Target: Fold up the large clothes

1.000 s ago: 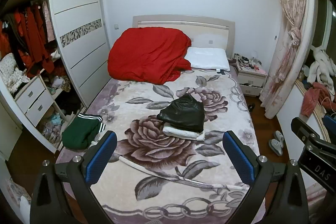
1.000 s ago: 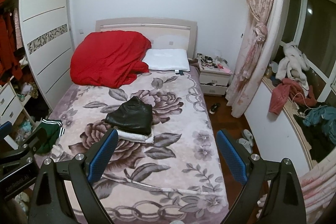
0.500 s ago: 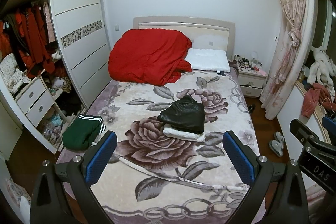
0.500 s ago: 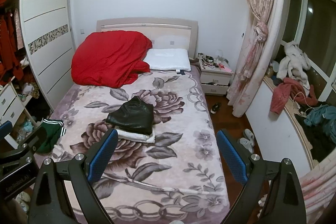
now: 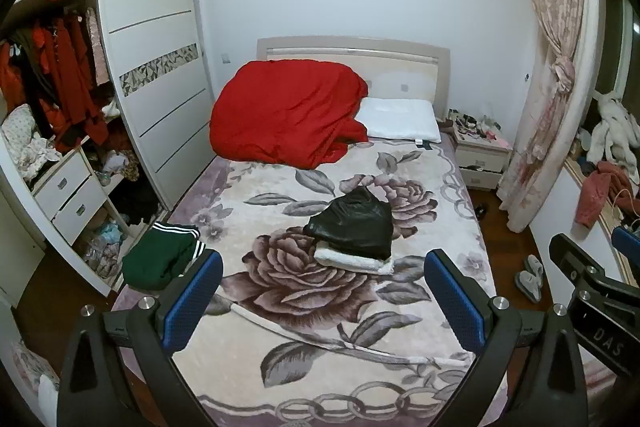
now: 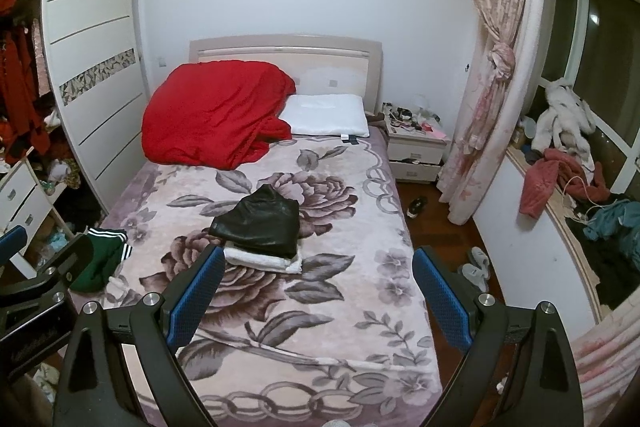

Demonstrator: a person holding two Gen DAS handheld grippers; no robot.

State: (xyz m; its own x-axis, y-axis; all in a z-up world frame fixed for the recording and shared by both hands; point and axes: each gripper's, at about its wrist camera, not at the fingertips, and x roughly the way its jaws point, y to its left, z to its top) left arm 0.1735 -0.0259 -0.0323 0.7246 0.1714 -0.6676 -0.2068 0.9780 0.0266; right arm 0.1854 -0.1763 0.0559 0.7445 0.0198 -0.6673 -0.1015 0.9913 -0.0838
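A: Left wrist view first. What does the left gripper have?

B: Nothing. Its blue pads stand wide apart, with only the flowered blanket showing between them. The right gripper is the same: spread wide and empty.

A: And how are they held?

B: Both hover above the foot of the bed, level, pointing along it toward the headboard. They sit side by side; the right one's black frame shows at the far right edge of the left view.

A: Where are the clothes?

B: Just ahead of the left gripper and off to its left, a green garment with white stripes lies bunched at the blanket's edge. I'd judge that is the next one to fold, since it is the loose piece. Further ahead, near the middle, a black garment sits on a white folded one, a neat stack, likely done and set out of the way.

A: Beyond that?

B: A red quilt heaped against the headboard, beside a white pillow. That leaves the near half of the bed free as folding space.
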